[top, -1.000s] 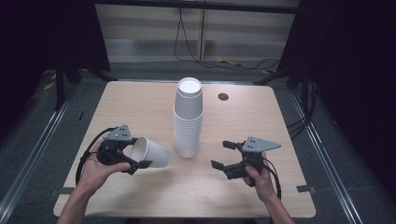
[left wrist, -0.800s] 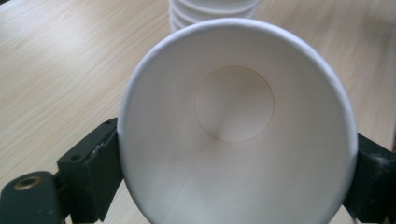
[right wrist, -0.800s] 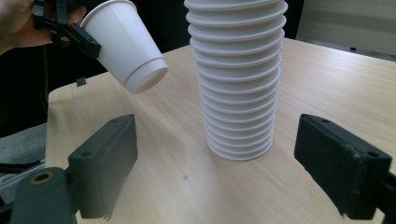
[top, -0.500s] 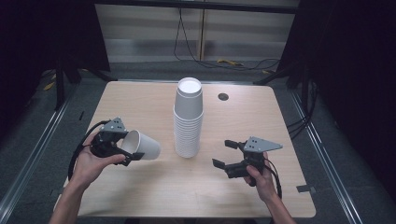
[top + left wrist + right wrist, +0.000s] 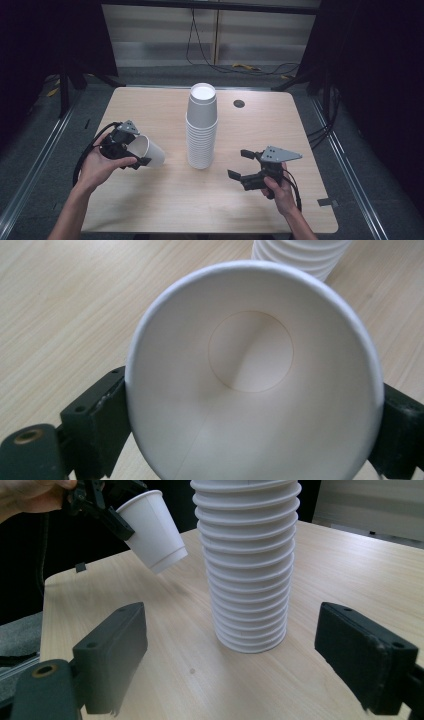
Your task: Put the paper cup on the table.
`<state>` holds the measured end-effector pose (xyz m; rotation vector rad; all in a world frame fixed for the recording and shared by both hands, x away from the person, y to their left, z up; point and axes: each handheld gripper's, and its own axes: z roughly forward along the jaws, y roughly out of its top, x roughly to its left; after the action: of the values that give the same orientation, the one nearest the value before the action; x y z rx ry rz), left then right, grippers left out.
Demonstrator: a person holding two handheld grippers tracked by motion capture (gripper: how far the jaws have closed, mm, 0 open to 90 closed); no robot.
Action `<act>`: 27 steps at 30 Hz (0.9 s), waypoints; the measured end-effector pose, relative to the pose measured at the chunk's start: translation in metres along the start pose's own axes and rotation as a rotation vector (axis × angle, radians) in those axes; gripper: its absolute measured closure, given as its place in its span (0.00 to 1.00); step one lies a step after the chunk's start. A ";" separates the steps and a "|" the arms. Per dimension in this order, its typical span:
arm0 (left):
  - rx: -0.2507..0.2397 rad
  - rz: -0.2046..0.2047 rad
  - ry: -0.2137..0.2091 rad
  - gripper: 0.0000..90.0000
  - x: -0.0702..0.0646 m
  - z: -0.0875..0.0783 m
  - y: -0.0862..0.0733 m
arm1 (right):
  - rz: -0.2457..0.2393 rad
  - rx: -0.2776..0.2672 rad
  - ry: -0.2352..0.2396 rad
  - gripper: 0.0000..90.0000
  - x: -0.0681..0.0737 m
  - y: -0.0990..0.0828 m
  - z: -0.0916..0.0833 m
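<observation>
Your left gripper (image 5: 131,150) pinches a single white paper cup (image 5: 148,151) by its rim, tilted clear of the tall stack of white paper cups (image 5: 201,131). Your right gripper (image 5: 245,168) waits spread and empty beside that stack, ready to steady it.

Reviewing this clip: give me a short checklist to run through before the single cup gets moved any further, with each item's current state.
1. Left hand-held gripper holds the paper cup at its rim, a jaw on each side: ok.
2. Cup off the table, tilted, mouth toward the gripper: ok.
3. Cup apart from the cup stack: ok.
4. Stack upright, base flat on the table: ok.
5. Right hand-held gripper open, holding nothing, apart from the stack: ok.
6. Cup wall free of crushing under the jaws: cannot tell.
</observation>
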<state>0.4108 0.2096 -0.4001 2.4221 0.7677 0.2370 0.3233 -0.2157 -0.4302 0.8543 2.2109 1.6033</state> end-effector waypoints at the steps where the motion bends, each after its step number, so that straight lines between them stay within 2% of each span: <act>1: 0.006 -0.004 -0.003 0.11 0.000 0.001 0.000 | 0.000 0.001 -0.001 0.15 0.000 0.000 0.000; 7: 0.056 -0.003 -0.007 0.10 0.003 0.008 0.003 | -0.005 -0.007 0.002 0.15 0.000 0.001 0.000; 10: 0.071 0.001 0.010 0.10 0.003 0.011 0.006 | -0.006 -0.007 0.002 0.15 0.000 0.001 0.000; 11: 0.090 0.007 0.004 0.10 0.004 0.012 0.007 | -0.006 -0.008 0.001 0.15 0.000 0.001 0.000; 13: 0.091 -0.001 0.007 0.10 0.004 0.013 0.009 | -0.001 0.000 -0.001 0.15 0.000 0.000 0.000; 17: 0.151 -0.003 0.009 0.10 0.005 0.016 0.010 | -0.001 -0.001 -0.001 0.15 0.001 0.000 0.000; 18: 0.161 0.010 0.015 0.10 0.005 0.018 0.010 | 0.000 0.001 -0.002 0.15 0.001 0.000 0.000; 22: 0.176 0.010 0.005 0.09 0.005 0.023 0.010 | -0.001 0.002 -0.001 0.15 0.000 0.000 0.001; 23: 0.173 -0.009 0.010 0.09 0.004 0.025 0.010 | -0.003 -0.001 0.003 0.15 0.000 0.000 0.001; 24: 0.194 0.006 0.018 0.09 0.005 0.027 0.010 | -0.004 0.001 0.000 0.15 0.000 0.000 0.001; 27: 0.201 -0.009 0.017 0.08 0.006 0.033 0.010 | -0.003 0.000 0.002 0.15 0.000 0.000 0.001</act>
<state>0.4310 0.1901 -0.4212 2.6073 0.8456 0.1851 0.3238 -0.2146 -0.4304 0.8498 2.2122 1.6034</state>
